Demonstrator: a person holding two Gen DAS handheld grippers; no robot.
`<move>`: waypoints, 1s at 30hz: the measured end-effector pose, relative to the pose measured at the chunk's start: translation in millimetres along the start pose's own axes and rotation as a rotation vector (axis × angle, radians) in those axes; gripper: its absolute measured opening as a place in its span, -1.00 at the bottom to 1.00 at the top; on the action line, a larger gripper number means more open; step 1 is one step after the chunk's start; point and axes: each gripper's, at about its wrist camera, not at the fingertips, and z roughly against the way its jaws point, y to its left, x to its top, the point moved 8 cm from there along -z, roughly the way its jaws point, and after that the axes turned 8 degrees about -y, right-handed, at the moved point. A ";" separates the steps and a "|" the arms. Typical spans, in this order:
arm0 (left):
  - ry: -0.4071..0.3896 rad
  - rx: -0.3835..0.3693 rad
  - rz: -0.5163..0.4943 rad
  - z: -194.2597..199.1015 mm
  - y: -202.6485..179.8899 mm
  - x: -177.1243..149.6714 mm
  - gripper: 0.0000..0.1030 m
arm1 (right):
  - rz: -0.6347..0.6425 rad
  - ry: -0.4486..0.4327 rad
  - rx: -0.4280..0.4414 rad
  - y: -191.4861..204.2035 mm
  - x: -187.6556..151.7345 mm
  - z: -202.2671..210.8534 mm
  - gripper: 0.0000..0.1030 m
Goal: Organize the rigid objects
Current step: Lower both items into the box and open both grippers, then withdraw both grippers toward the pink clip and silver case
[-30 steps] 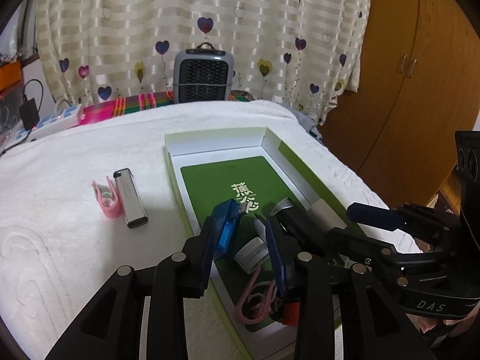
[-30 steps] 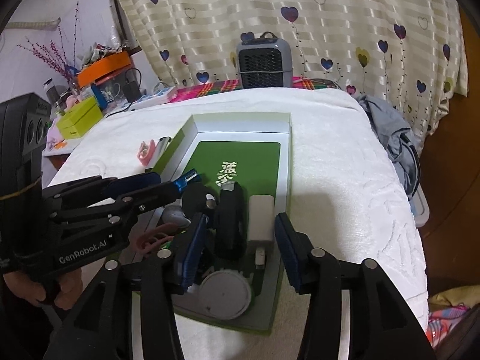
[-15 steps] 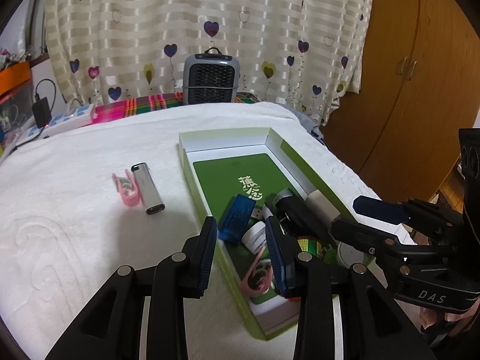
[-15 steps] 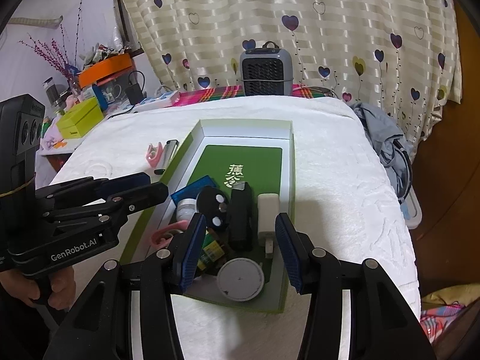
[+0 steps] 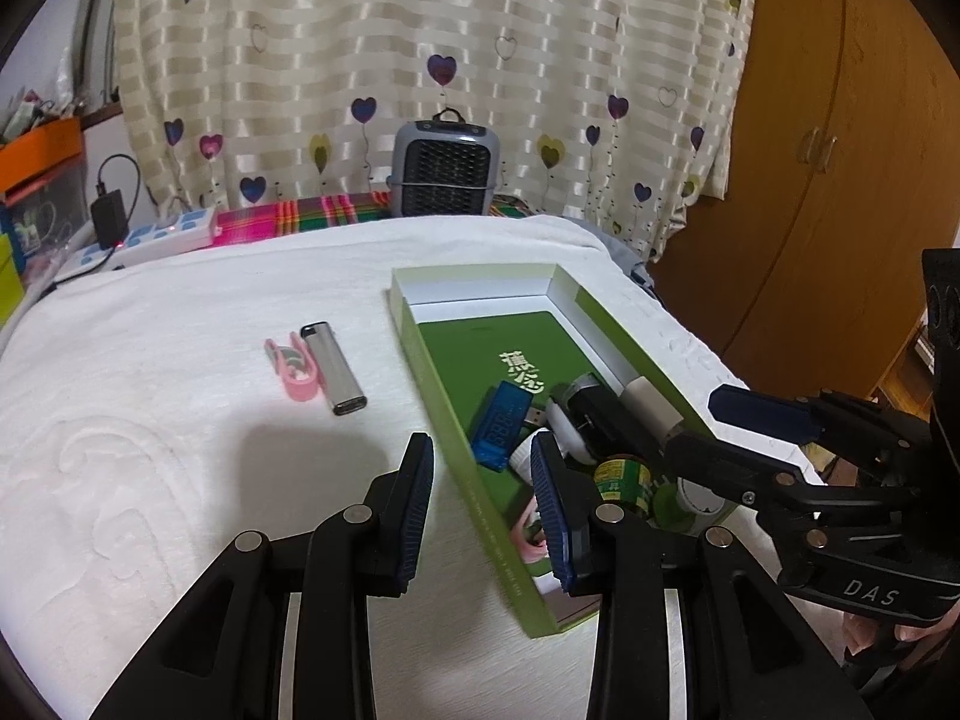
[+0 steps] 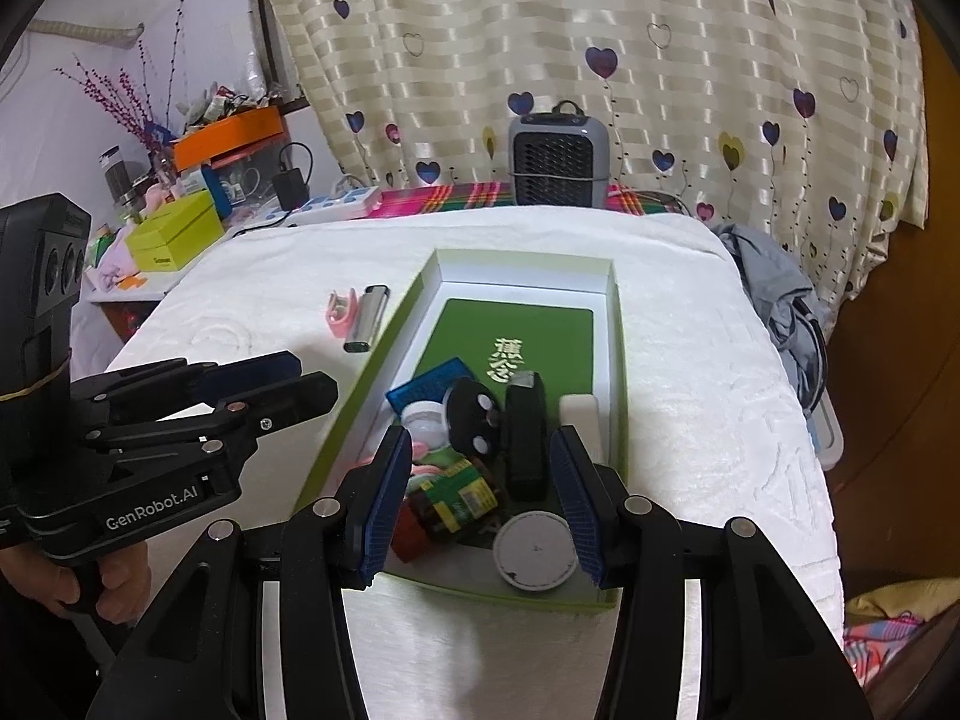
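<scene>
Backdrop: striped curtain (image 6: 600,60) with heart prints hangs behind the desk; a small grey heater (image 5: 445,171) stands at the far edge, a white power strip (image 5: 150,237) toward the far left corner, a wooden wardrobe (image 5: 840,150) to the right.
Surface: desk (image 5: 150,420) covered by a white textured towel.
Green box (image 6: 618,324): open, shallow, white inner walls, lying lengthwise from near the front edge toward the middle of the desk, on its right half; its far end shows a bare green floor with pale characters.
Box contents: crowded at the near end: a blue translucent USB device (image 5: 501,423), a black oblong item (image 6: 527,438), a white charger block (image 6: 579,420) against the right wall, a black round piece with white dots (image 6: 474,420), a green-labelled battery pack (image 6: 459,501), a white round disc (image 6: 534,549) at the near wall, and a pink clip (image 5: 531,534), partly hidden.
Outside the box: a silver lighter (image 5: 333,369) and a pink clip (image 5: 291,369) lie touching side by side on the towel, left of the box and toward the middle of the desk.
Left claw (image 5: 480,510): moderately wide, holding nothing, hovering over the box's near left wall.
Right claw (image 6: 486,510): wide, holding nothing, poised above the box's near end.
</scene>
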 end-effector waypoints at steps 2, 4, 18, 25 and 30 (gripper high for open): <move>-0.003 0.005 0.005 2.3 4.4 1.2 -0.36 | 0.008 -0.004 0.005 4.1 1.8 0.7 -0.04; -0.010 0.015 0.012 6.1 10.0 1.9 -0.36 | 0.018 -0.009 0.011 9.3 4.5 1.6 -0.04; -0.011 0.062 0.083 8.7 49.3 -4.0 -0.37 | 0.041 -0.005 0.055 31.8 5.7 -7.9 -0.04; 0.000 0.109 0.090 -0.9 70.0 3.0 -0.36 | 0.059 -0.011 0.071 40.7 15.0 -15.7 -0.04; 0.015 0.136 0.107 -15.2 83.6 11.3 -0.36 | 0.070 -0.016 0.084 45.5 23.3 -23.6 -0.04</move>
